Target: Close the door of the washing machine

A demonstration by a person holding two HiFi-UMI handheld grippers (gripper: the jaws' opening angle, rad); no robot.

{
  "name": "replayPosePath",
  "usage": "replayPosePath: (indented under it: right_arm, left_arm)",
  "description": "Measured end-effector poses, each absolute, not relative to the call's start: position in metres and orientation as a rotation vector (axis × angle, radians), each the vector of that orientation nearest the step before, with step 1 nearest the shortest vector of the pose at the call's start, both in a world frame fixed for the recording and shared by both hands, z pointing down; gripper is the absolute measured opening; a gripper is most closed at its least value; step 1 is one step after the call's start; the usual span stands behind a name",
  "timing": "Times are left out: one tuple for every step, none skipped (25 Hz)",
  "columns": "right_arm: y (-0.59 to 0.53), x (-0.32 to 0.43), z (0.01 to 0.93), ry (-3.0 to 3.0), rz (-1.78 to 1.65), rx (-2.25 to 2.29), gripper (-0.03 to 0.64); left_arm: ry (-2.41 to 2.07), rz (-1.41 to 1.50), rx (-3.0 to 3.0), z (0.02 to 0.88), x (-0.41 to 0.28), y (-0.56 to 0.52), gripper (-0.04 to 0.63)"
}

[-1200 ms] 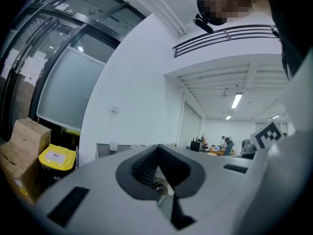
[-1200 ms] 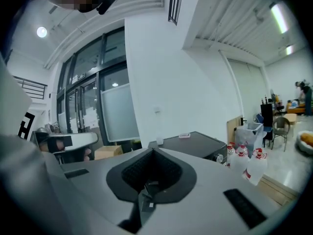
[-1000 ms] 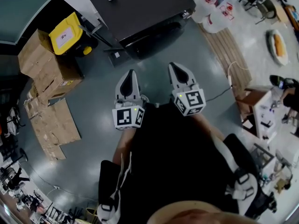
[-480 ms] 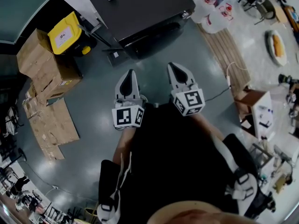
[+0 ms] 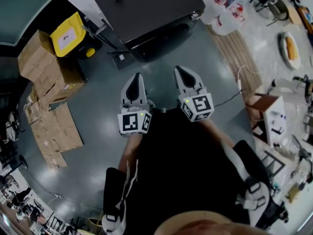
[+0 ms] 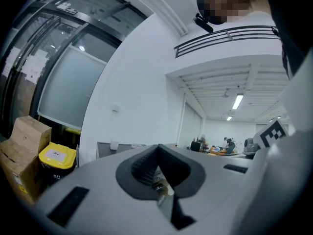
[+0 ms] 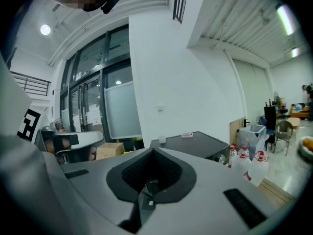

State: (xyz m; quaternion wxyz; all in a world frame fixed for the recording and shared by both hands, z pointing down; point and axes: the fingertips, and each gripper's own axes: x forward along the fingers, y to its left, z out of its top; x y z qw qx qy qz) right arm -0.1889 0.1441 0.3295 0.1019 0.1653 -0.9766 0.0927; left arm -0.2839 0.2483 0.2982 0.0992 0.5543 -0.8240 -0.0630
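Dark-grey washing machine (image 5: 146,9), flat top

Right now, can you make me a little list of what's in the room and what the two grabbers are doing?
washing machine: dark grey, ahead of both grippers, untouched
door: can't tell if open or closed
left gripper: shut, holding nothing
right gripper: shut, holding nothing
yellow bin: left of the machine
cardboard boxes: by the bin
bottles: right of the machine
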Motion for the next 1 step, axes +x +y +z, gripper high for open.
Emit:
replayPosePath:
  right_arm:
    - [0.1442,-0.1897,0.3286,-2.885,0.269,0.484,0.006]
  left_arm:
    - [-2.436,-0.187,1.640,0.2980,-0.2842,0.2478,0.005]
